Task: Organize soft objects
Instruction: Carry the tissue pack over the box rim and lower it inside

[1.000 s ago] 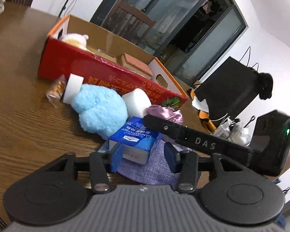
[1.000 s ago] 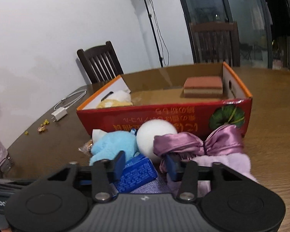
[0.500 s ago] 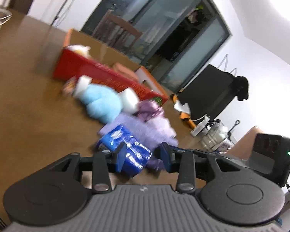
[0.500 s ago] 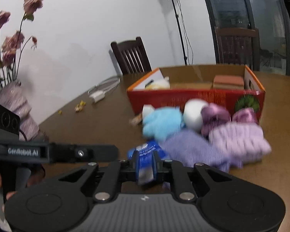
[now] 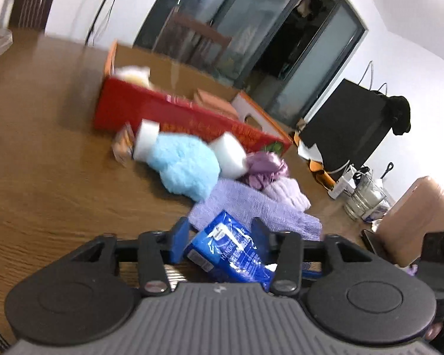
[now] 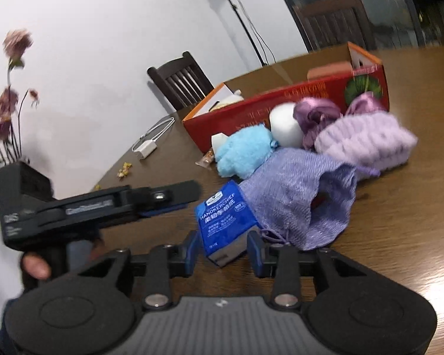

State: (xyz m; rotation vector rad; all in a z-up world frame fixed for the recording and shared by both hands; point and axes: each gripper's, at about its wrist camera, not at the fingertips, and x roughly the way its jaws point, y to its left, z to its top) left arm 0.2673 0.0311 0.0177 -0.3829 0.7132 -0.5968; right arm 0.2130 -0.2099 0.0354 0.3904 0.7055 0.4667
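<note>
A blue tissue pack [image 6: 225, 222] lies on the wooden table [image 6: 399, 251], its near end between the open fingers of my right gripper [image 6: 222, 254]. In the left wrist view the pack [image 5: 231, 251] sits between the open fingers of my left gripper [image 5: 219, 242]. Beyond it lie a lilac cloth [image 6: 299, 192], a light blue plush [image 6: 242, 153], a white foam ball [image 6: 285, 128], a purple satin bow [image 6: 316, 118] and a fluffy lilac headband [image 6: 367, 142]. The red cardboard box [image 6: 281, 109] stands behind them.
A white charger with cable [image 6: 146, 148] and crumbs lie at the table's far left. Dark chairs [image 6: 180, 80] stand behind the table. A flower vase is at the left edge. Jars [image 5: 364, 198] and a tan object [image 5: 417, 222] stand at the right in the left wrist view.
My right gripper was shut on the tissue pack half a second ago and has opened around it. Both grippers pulled back from the pile, and the pack now rests nearer me.
</note>
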